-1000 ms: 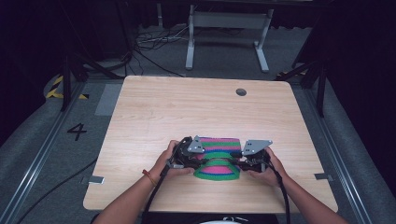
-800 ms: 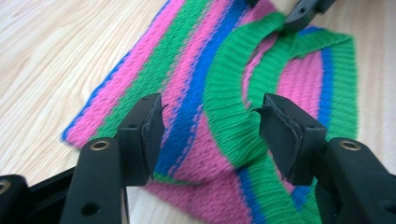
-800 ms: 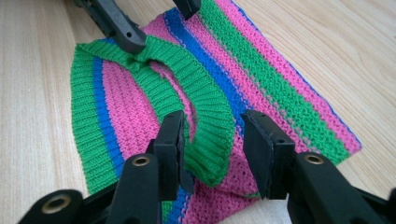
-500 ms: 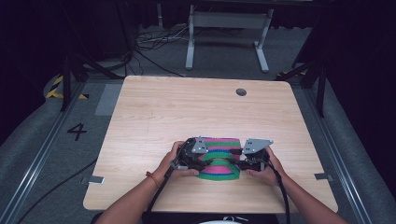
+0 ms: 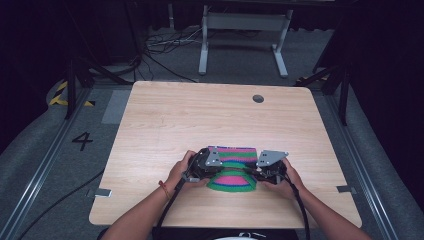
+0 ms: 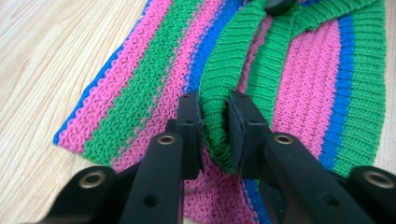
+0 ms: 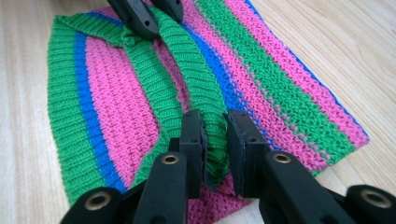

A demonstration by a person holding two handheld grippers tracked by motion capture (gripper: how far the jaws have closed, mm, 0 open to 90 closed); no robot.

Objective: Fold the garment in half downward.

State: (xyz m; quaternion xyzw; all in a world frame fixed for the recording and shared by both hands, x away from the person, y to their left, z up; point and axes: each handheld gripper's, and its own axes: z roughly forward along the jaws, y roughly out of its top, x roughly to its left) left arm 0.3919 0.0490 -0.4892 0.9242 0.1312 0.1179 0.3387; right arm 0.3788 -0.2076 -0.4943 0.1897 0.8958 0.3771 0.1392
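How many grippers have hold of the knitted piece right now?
2. The left gripper is shut on the green ribbed edge of the striped knit at its left side; the right gripper is shut on the same ribbed edge at its right side.

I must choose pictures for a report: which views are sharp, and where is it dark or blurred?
High view: table evenly lit, surroundings nearly black, slightly soft. Left gripper view: knitted cloth crisp, near claw parts blurred. Right gripper view: cloth sharp too.

Both claws [image 6: 214, 122] [image 7: 215, 135] clamped, hands close.
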